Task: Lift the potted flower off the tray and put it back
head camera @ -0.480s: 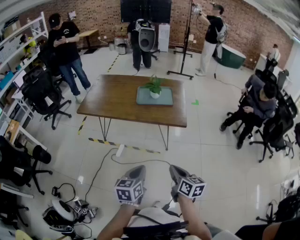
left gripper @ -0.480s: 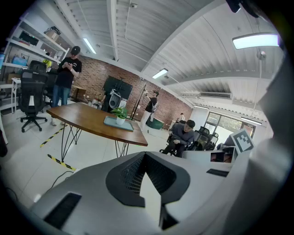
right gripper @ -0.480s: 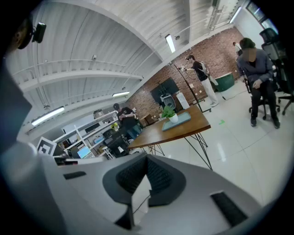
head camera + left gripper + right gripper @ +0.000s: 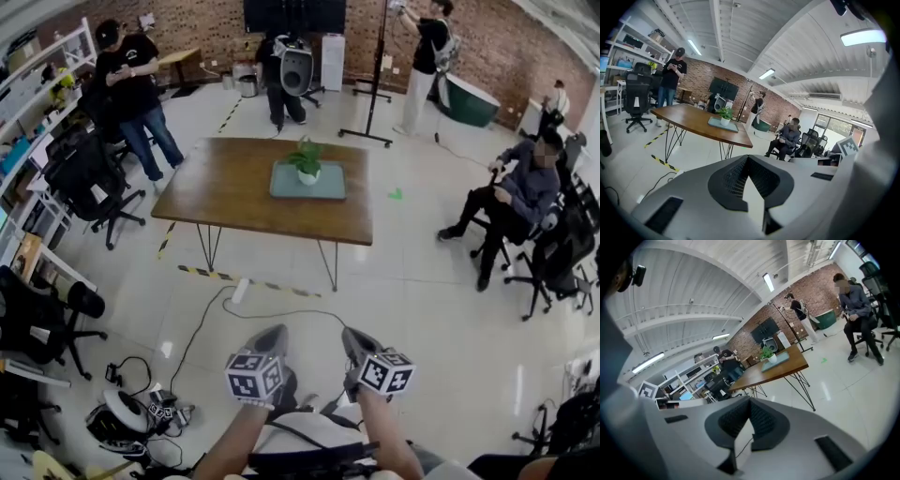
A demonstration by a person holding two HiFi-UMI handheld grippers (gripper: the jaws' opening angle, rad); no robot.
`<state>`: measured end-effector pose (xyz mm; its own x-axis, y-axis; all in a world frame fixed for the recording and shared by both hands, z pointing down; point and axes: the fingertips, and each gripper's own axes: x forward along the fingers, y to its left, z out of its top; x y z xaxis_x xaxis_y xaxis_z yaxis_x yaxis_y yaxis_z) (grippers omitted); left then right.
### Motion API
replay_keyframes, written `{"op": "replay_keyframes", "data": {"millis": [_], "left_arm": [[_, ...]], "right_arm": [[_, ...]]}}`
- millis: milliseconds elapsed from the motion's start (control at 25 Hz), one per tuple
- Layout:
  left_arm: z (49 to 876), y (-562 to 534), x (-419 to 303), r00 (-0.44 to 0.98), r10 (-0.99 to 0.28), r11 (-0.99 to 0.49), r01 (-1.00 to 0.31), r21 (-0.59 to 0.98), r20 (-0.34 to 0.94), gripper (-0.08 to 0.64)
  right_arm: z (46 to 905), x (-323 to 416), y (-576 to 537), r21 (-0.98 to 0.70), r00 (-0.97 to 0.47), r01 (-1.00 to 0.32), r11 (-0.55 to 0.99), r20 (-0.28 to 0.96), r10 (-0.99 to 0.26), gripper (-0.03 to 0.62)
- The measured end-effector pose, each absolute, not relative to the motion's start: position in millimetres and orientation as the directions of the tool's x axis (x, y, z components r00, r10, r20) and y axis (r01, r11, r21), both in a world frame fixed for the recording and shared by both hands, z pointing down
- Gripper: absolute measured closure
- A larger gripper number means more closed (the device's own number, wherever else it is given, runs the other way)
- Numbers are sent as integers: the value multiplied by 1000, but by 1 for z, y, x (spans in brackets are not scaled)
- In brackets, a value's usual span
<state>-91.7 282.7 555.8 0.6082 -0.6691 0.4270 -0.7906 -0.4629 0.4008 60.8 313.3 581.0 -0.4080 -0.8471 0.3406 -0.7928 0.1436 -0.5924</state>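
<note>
Left gripper (image 4: 270, 336) and right gripper (image 4: 353, 339) both hang closed and empty, well short of the potted flower (image 4: 306, 161) on its tray (image 4: 328, 188) on the table (image 4: 225, 192); we should approach squarely and open before reaching.

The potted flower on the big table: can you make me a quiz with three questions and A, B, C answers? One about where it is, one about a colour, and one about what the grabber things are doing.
1. Where is the potted flower?
A. on the floor
B. on the tray on the table
C. on a chair

2. What colour is its pot?
A. red
B. white
C. black

3. How are the jaws of the left gripper and right gripper?
A. wide open
B. gripping the pot
C. shut, empty

Answers:
1 B: the head view shows it on the tray.
2 B: the pot looks white under green leaves.
3 C: in each gripper view the jaw tips meet, with nothing between them.
</note>
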Motion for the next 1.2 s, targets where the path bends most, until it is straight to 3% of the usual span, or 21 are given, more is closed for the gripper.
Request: {"op": "replay_keyframes", "data": {"millis": [400,1200], "left_arm": [[567,240,-62,643,-635,-499,-765,408,428,565],[549,56,-33,675,-618,-533,-736,416,402,565]], "right_arm": [[587,83,279,-585,-374,-803,117,342,-862,583],[570,105,93,-542,-347,-833,111,357,-867,583]]}}
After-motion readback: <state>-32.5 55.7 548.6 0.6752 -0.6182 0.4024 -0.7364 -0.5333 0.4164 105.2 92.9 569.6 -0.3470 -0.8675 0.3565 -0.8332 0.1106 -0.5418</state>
